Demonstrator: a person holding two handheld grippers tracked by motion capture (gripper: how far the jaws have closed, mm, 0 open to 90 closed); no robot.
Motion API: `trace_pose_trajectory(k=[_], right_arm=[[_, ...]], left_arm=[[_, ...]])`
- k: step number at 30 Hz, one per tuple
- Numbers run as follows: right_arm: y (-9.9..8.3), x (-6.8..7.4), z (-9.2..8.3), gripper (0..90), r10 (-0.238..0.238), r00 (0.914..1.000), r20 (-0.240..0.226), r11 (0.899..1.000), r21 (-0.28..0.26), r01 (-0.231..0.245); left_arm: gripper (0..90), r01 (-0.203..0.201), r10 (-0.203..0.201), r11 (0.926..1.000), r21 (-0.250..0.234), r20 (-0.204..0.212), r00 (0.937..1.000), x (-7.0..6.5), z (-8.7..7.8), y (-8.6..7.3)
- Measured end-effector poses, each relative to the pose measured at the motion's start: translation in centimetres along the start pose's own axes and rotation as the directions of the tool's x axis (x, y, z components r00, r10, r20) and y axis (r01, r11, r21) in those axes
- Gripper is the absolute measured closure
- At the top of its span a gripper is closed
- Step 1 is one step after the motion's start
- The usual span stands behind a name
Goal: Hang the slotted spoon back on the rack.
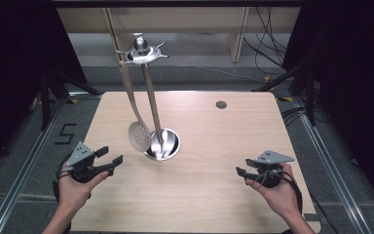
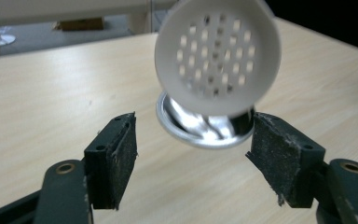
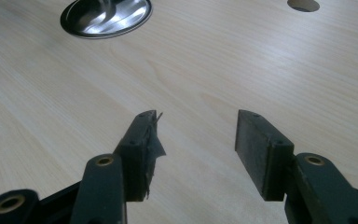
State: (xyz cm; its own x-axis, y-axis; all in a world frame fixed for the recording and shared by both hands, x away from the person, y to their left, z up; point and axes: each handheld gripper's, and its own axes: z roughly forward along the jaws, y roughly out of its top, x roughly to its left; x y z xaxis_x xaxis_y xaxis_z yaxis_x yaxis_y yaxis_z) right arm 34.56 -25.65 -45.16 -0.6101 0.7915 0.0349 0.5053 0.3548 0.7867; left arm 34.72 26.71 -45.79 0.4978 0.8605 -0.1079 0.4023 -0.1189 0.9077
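Note:
A metal utensil stand [image 1: 152,102] rises from a round shiny base [image 1: 163,145] at the table's middle left, with a ring of hooks at its top. A pale perforated skimmer [image 1: 139,135] hangs from one hook, its round head just above the table beside the base. My left gripper [image 1: 112,154] is at the front left, open and empty, pointing at the skimmer head [image 2: 216,56], which hangs a little beyond the fingertips [image 2: 193,140] in front of the base [image 2: 205,130]. My right gripper [image 1: 243,166] rests at the front right, open with nothing between its pads [image 3: 196,126].
The wooden table [image 1: 214,136] has a small round cable hole [image 1: 221,104] at the back right. The stand's base [image 3: 106,16] lies far ahead of the right gripper. Dark frames, cables and a shelf stand beyond the table.

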Motion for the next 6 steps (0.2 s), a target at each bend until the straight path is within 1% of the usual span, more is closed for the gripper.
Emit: trace_pose_trajectory(k=[1,2,3,5,6], right_arm=[[0.01,-0.05,-0.06,49.4,-0.008,0.9999,0.013,1.0,-0.004,0.008],[0.0,-0.06,-0.06,49.4,-0.007,0.9999,0.015,1.0,-0.005,0.007],[0.0,-0.07,-0.04,49.3,-0.007,0.9999,0.013,1.0,-0.006,0.007],[0.02,-0.08,-0.07,49.4,-0.01,0.9999,0.009,1.0,0.003,0.01],[0.03,-0.08,-0.08,49.3,-0.012,0.9999,0.01,1.0,0.003,0.012]], left_arm=[[30.9,-0.002,0.002,1.0,0.007,0.008,1.0,0.0,0.13,-0.36],[30.9,-0.001,0.001,0.9998,0.022,0.007,1.0,-0.07,0.24,-0.63],[30.9,-0.009,0.009,0.9992,0.038,0.004,1.0,-0.07,0.33,-0.81],[30.9,-0.013,0.013,0.9987,0.05,0.0,0.9999,-0.07,0.56,-0.98],[31.0,-0.009,0.009,0.9987,0.051,-0.006,0.9999,-0.1,0.67,-1.04]])
